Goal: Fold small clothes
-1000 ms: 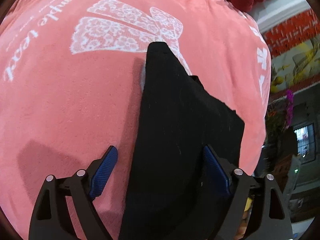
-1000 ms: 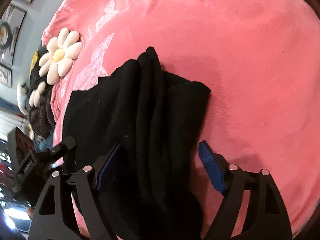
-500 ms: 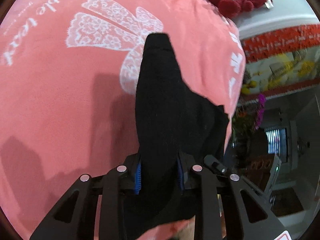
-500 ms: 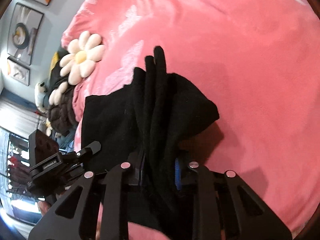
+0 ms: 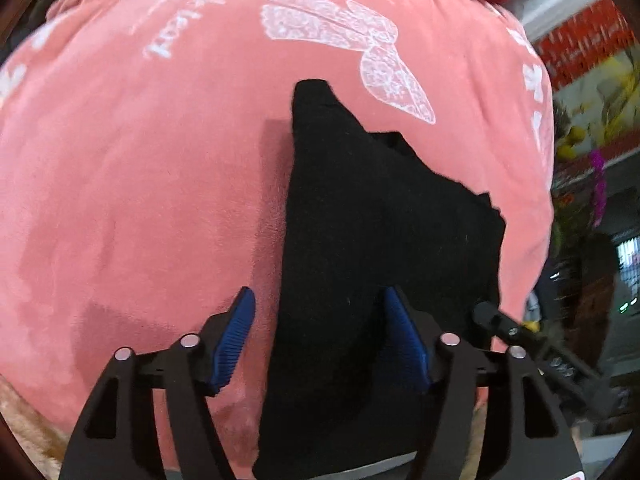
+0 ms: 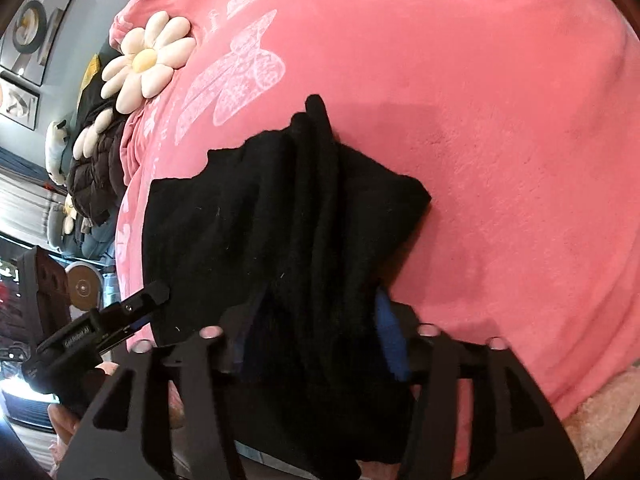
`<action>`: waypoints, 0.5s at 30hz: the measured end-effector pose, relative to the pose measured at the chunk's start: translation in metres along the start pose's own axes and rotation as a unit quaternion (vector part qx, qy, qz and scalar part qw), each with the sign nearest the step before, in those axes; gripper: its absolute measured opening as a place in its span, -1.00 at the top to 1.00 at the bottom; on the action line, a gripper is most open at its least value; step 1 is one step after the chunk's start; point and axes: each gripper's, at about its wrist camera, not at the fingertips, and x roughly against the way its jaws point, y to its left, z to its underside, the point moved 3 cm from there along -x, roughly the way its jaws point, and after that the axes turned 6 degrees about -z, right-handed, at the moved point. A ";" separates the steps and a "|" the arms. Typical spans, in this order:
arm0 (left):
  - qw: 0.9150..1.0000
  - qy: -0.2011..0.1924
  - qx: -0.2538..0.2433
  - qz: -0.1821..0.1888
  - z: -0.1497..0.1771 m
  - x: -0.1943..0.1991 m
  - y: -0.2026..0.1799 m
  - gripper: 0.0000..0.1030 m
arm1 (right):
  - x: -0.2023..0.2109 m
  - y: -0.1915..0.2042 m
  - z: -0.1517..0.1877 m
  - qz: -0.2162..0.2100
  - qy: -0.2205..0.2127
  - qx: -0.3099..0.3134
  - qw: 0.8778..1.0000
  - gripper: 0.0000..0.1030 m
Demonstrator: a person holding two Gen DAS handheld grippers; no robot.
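The black garment (image 5: 372, 240) lies on the pink bedspread (image 5: 140, 200), its long axis running straight ahead. The left hand-held gripper (image 5: 324, 340) and right hand-held gripper (image 6: 320, 344) each straddle its near edge, jaws opening, cloth between, pads off.

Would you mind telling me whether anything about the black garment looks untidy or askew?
Yes. In the right wrist view the black garment is bunched into raised ridges rather than lying flat on the pink blanket, with one corner jutting out to the right. Its far edge in the left wrist view steps unevenly, so the layers do not line up.
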 end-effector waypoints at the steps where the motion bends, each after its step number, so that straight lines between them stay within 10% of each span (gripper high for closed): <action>1: 1.000 0.005 -0.007 -0.004 0.000 -0.005 -0.005 -0.27 | -0.004 -0.001 0.002 0.001 0.006 -0.003 1.000 -0.09; 7: 1.000 0.027 0.006 0.002 0.004 -0.026 -0.012 -0.31 | -0.016 -0.006 0.011 0.003 0.009 -0.006 1.000 0.03; 9: 1.000 0.026 -0.006 0.012 0.003 -0.021 -0.018 0.08 | -0.012 -0.003 0.011 -0.006 0.011 -0.011 1.000 0.48; 15: 0.999 0.021 -0.025 0.031 0.005 0.006 -0.021 0.54 | 0.013 0.018 0.013 -0.005 -0.016 -0.006 1.000 0.62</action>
